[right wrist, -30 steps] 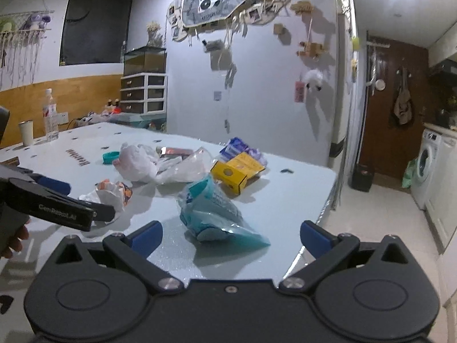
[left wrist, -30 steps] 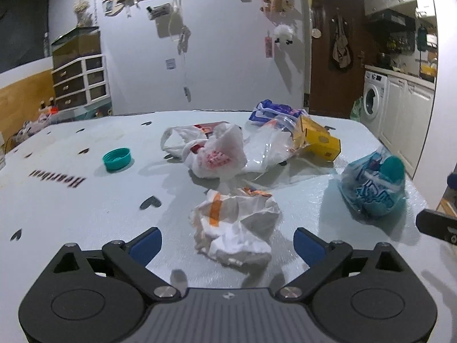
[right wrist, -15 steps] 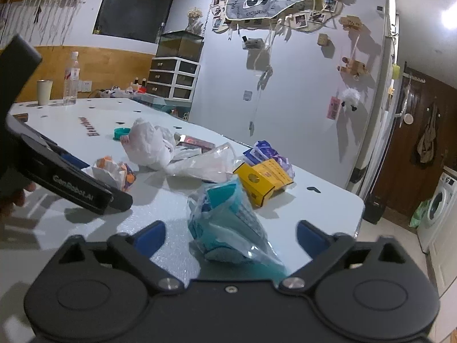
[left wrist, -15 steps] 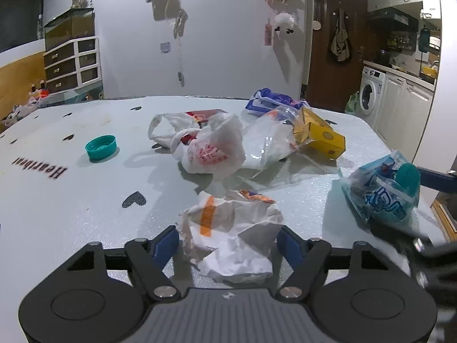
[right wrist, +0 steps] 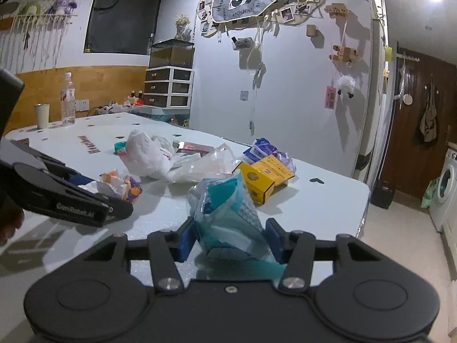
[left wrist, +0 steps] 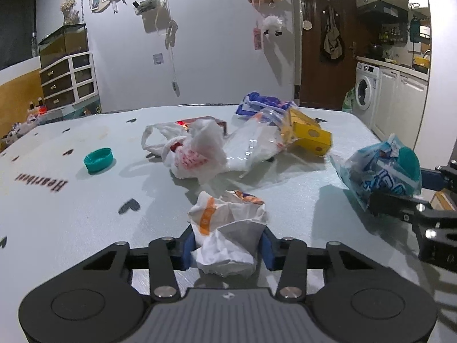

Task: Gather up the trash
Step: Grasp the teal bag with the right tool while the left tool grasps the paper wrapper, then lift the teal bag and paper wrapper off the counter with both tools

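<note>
A crumpled white paper wrapper (left wrist: 228,228) with orange print lies on the pale table (left wrist: 71,214), and my left gripper (left wrist: 228,250) is shut on it, a blue pad on each side. The right wrist view shows the same wrapper (right wrist: 120,184) in the left gripper (right wrist: 100,191). A teal wipes pack (right wrist: 225,214) stands squeezed between the blue pads of my right gripper (right wrist: 231,241), whose jaws are closing on it; both pads touch its sides. From the left wrist view the pack (left wrist: 382,168) sits in the right gripper (left wrist: 398,190) near the table's right edge.
Farther back lie a white plastic bag (left wrist: 194,148), a clear bag (left wrist: 254,143), a yellow box (left wrist: 308,137), a blue packet (left wrist: 262,104), a flat red box (left wrist: 200,121) and a teal lid (left wrist: 98,160). A bottle (right wrist: 68,100) and cup (right wrist: 42,115) stand far left.
Both grippers went from wide open to closed in: the left onto the paper wrapper, the right around the teal pack. The right gripper also moved in toward the pack.
</note>
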Demonstrator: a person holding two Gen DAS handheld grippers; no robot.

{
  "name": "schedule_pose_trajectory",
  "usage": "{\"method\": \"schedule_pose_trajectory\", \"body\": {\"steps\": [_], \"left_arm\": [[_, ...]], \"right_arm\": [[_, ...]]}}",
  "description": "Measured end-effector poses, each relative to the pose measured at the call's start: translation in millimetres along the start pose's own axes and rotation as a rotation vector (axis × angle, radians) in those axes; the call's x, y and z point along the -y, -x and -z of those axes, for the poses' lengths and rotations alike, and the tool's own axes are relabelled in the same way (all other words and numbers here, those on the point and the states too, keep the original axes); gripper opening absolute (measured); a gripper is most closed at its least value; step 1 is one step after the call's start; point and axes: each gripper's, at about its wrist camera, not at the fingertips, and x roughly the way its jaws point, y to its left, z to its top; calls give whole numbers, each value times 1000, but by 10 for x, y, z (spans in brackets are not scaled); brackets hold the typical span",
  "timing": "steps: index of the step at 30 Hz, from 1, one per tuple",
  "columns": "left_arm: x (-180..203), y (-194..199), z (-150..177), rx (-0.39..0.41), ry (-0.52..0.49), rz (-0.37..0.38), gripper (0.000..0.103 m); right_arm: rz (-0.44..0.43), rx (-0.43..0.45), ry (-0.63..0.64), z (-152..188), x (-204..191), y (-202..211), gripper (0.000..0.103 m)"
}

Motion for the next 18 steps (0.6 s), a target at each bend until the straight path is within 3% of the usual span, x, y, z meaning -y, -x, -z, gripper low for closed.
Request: {"method": "schedule_pose_trajectory", "body": {"steps": [7,18], "left_arm": [[210,316,120,33,1,8,44],[561,1034,50,143,10,19,44]], "right_arm": [[8,-2,-52,-8,90,282,50],[55,20,-74,-71,227,934,50]]}}
